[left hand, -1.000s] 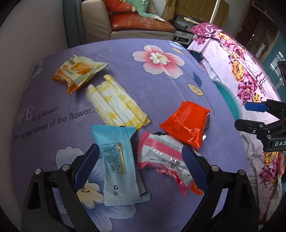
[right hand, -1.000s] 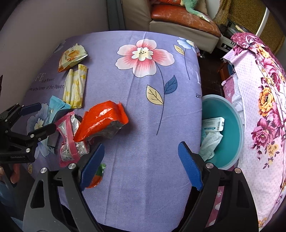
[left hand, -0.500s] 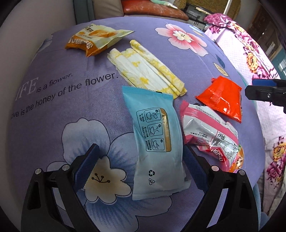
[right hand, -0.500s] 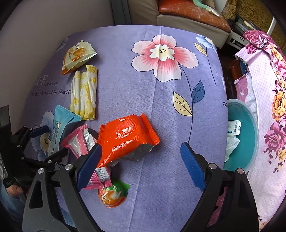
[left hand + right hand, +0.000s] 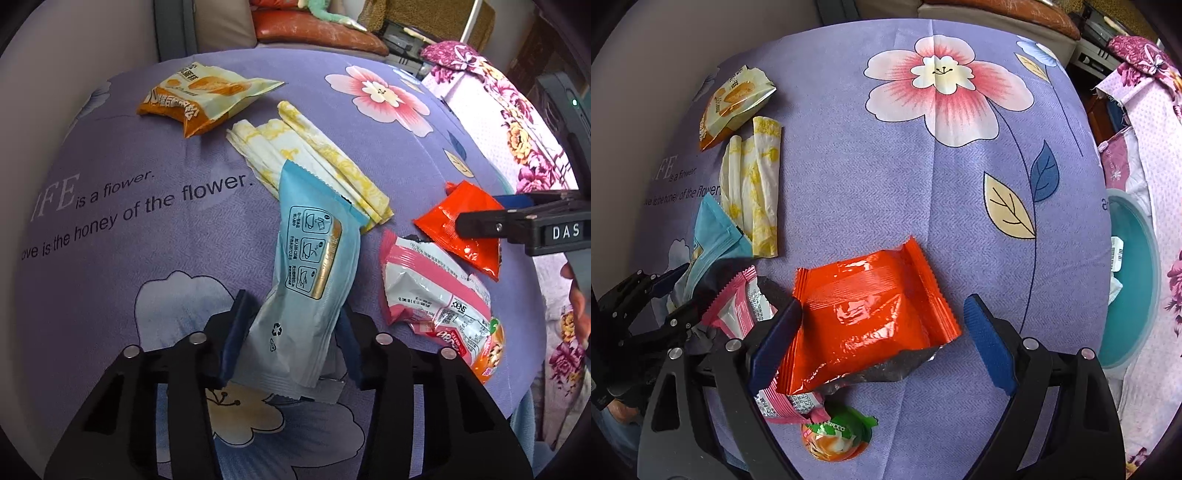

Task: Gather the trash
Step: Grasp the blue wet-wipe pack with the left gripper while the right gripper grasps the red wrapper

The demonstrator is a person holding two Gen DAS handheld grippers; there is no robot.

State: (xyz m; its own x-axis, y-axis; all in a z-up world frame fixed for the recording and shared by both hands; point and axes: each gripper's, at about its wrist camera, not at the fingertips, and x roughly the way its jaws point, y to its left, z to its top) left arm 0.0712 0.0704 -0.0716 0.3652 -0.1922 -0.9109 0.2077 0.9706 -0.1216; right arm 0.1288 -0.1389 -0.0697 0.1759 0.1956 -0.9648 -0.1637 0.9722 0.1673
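Purple flowered cloth surface [image 5: 849, 155] is still carrying six wrappers; the left tool [image 5: 291, 343] has just been closing on the pale blue plastic pouch [image 5: 314, 266], the right tool [image 5: 882, 332] is gaping wide around the orange foil packet [image 5: 868, 314], and the teal round bin [image 5: 1134, 284] is holding a few scraps.

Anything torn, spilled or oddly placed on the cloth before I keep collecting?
Nothing spilled. The orange-red wrapper is torn open at its near end, silver lining showing. The pink wrapper lies partly on the orange jelly cup. The light blue packet is squeezed in the left gripper.
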